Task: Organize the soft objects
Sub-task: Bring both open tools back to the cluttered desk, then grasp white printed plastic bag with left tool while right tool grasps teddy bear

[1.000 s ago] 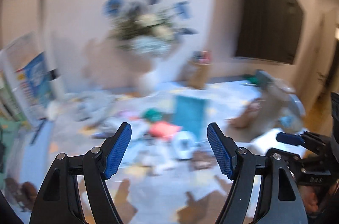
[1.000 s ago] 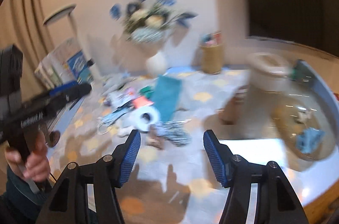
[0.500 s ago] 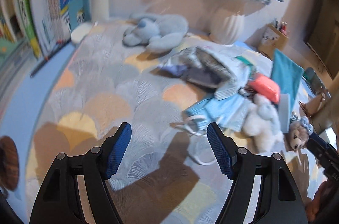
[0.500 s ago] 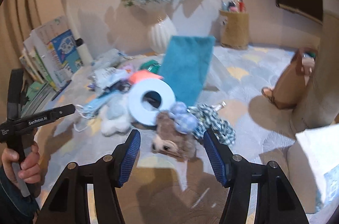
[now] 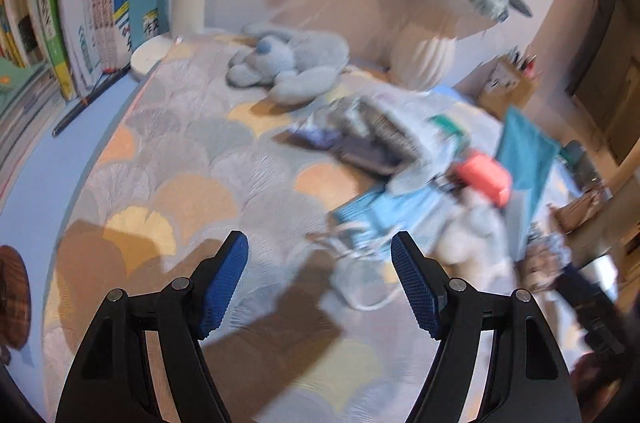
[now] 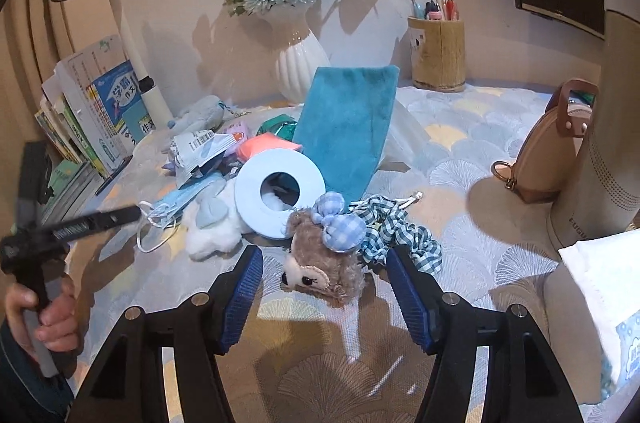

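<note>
In the right wrist view the right gripper [image 6: 324,281] stands wide at the bottom centre, its jaws having just been opening, with the brown plush bear head [image 6: 320,269] (a blue checked bow on top) lying on the patterned tablecloth [image 6: 480,151] between the blue pads, neither pad pressing it. Just right of the bear a checked scrunchie [image 6: 400,231] trails off; touching it above is a pale blue ring [image 6: 279,191], with a teal towel [image 6: 348,127] propped behind. A white plush [image 6: 212,235] and a face mask [image 6: 176,203] lie left of centre. The left gripper [image 5: 320,269], wide and empty in its own blurred view, hangs over bare cloth, the pile at right; a grey-blue plush elephant [image 5: 292,63] lies apart, top centre. A hand [image 6: 52,315] holds it at lower left.
</note>
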Tool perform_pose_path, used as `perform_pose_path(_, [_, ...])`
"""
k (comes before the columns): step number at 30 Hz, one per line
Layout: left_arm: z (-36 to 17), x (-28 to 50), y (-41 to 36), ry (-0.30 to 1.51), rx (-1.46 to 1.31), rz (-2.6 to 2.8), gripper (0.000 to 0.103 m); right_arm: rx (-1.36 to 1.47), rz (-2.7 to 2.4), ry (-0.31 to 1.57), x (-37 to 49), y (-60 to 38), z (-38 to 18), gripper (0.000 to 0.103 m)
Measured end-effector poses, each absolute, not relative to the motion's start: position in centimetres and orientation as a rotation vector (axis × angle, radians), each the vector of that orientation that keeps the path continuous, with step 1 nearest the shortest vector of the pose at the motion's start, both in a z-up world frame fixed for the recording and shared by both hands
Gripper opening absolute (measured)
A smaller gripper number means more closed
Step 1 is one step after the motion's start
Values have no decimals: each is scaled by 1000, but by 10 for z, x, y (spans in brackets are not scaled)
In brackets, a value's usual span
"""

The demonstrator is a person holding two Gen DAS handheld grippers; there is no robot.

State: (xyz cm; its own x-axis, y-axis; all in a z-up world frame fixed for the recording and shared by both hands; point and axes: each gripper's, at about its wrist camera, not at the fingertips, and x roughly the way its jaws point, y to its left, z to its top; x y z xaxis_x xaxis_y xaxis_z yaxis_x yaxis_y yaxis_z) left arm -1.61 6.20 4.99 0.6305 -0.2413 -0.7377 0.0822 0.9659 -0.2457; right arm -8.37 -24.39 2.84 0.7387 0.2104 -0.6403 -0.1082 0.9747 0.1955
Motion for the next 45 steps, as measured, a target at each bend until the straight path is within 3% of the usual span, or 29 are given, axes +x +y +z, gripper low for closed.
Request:
perform_pose_path(6, [85,22,46,922,-338,-308,73,169,181,725,-83,-247,28,63])
perform_pose_path(13, [42,87,32,1056,-466,-257,72,204,179,774,-77,-252,23,66])
perform_pose_path(21, [24,104,22,1078,-487,-234,72,201,176,872,-53,-236,18,66])
perform_pose_path(22, [24,104,22,1074,-481,-231,72,178,166,866,-52,-232,19,59])
perform_pose_path(23, [23,105,22,1072,-480,-230,72,153,156,864,-52,-229,18,46])
perform_pose_path(25, [23,105,23,1062,-479,-232,64,115,136,868,-51,-225,15,41])
perform_pose_path(27, [26,105,25,1047,-473,-257,42,123,152,847,-56,-228,17,38])
perform_pose_path(31, [42,92,26,1008,-426,-307,23,93,194,792,-73,-229,31,38])
perform_pose_path(35, [65,67,29,968,-351,-393,15,55,265,752,-93,-233,49,38])
perform_pose_path(40, [90,31,33,928,-181,-496,15,-105,381,789,-114,-217,53,38])
perform_pose_path(42, [93,24,35,923,-133,-482,22,-155,404,827,-117,-212,45,38])
perform_pose_path(43, [93,24,38,925,-125,-447,32,-169,396,845,-119,-211,39,38])
perform_pose_path(45, [90,29,43,931,-173,-398,81,-144,373,877,-117,-214,30,40])
